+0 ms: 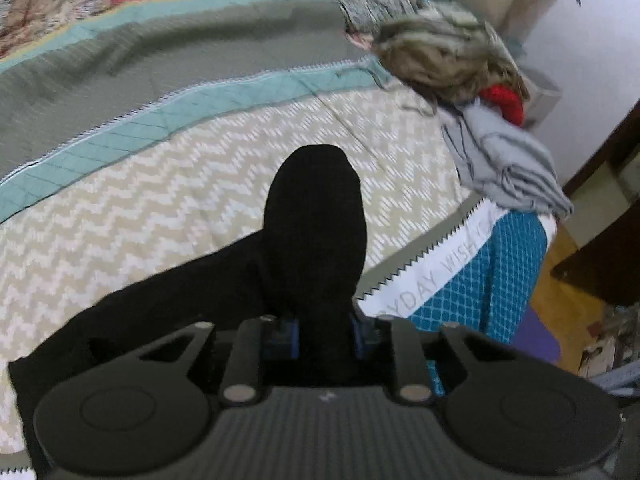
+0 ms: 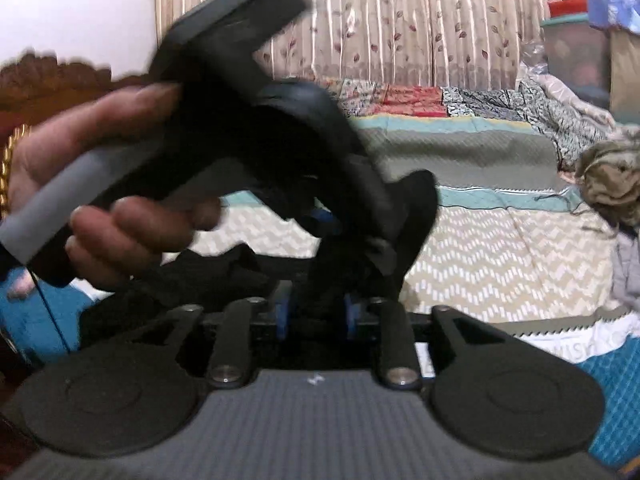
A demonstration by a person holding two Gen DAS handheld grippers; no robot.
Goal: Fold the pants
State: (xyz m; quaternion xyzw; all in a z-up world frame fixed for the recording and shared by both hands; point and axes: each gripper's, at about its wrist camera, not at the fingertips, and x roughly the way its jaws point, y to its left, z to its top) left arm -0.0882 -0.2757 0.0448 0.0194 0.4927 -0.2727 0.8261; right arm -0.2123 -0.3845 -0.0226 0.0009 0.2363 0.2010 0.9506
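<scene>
The black pants [image 1: 316, 220] lie on the bed, and a bunched fold of them stands up out of my left gripper [image 1: 324, 332], whose blue pads [image 1: 286, 338] are shut on it. The rest of the fabric trails down and left over the quilt. In the right wrist view, black pants cloth [image 2: 416, 208] also runs down between the blue pads [image 2: 281, 316] of my right gripper [image 2: 316, 316] and fills the gap, so it is shut on it. Just ahead, blurred, a hand [image 2: 132, 232] holds the left gripper [image 2: 320, 216], tilted downward into the same cloth.
A chevron quilt [image 1: 160, 200] covers the bed. Along its right edge lie a grey garment [image 1: 508, 160], a brown knit heap [image 1: 440, 56] and something red [image 1: 504, 100]. A blue checked cloth [image 1: 500, 272] hangs over the edge. Curtains [image 2: 400, 20] and a wooden headboard [image 2: 60, 76] stand behind.
</scene>
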